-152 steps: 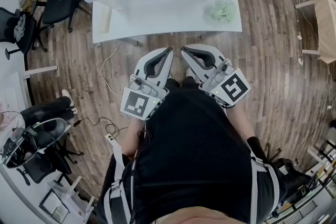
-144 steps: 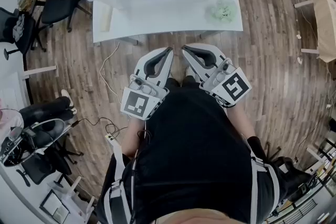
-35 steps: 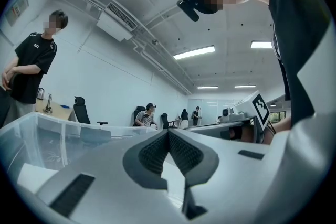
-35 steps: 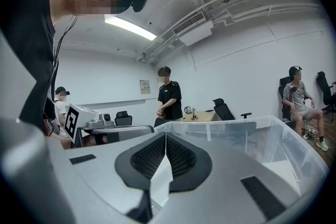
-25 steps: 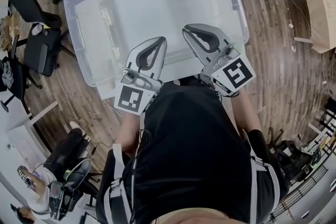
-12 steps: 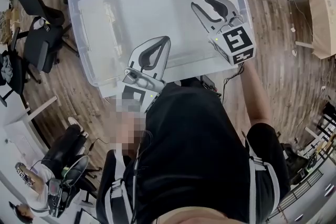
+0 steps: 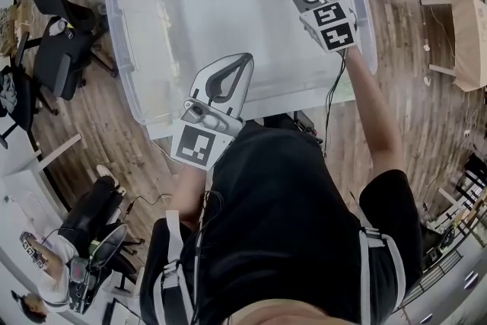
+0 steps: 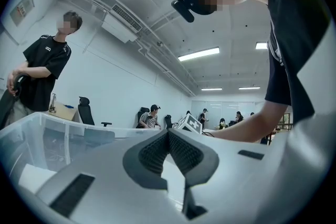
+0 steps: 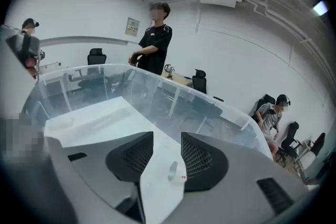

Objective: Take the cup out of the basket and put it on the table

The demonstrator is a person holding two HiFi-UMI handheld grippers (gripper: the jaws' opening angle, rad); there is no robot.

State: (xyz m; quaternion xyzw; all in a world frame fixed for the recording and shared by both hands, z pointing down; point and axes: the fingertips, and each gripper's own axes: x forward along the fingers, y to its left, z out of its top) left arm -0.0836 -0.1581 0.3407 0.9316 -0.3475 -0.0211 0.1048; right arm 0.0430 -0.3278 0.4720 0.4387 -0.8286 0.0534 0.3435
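Small white cup (image 9: 173, 171) is lying on its side on the pale floor of the big clear plastic tub (image 7: 122, 34), its round mouth turned toward my right claw (image 9: 167, 139). I am holding that claw with its dark ribbed pads (image 9: 131, 157) spread wide on either side of the cup, which is sitting closer to the right-hand pad; whether it is touching that pad I cannot tell, and nothing is squeezing it. These jaws have just been opening: a second ago they were closed, and the claw was hanging beside my left claw (image 7: 245, 58) at the tub's near wall. Half a second ago it was reaching in with the cup lying just beyond its tips. Now my right arm is stretching far into the tub's far right corner, and the cup is sitting between the jaws rather than ahead of them. My left claw is staying where it was, over the near wall, with its tips pressed together on nothing.
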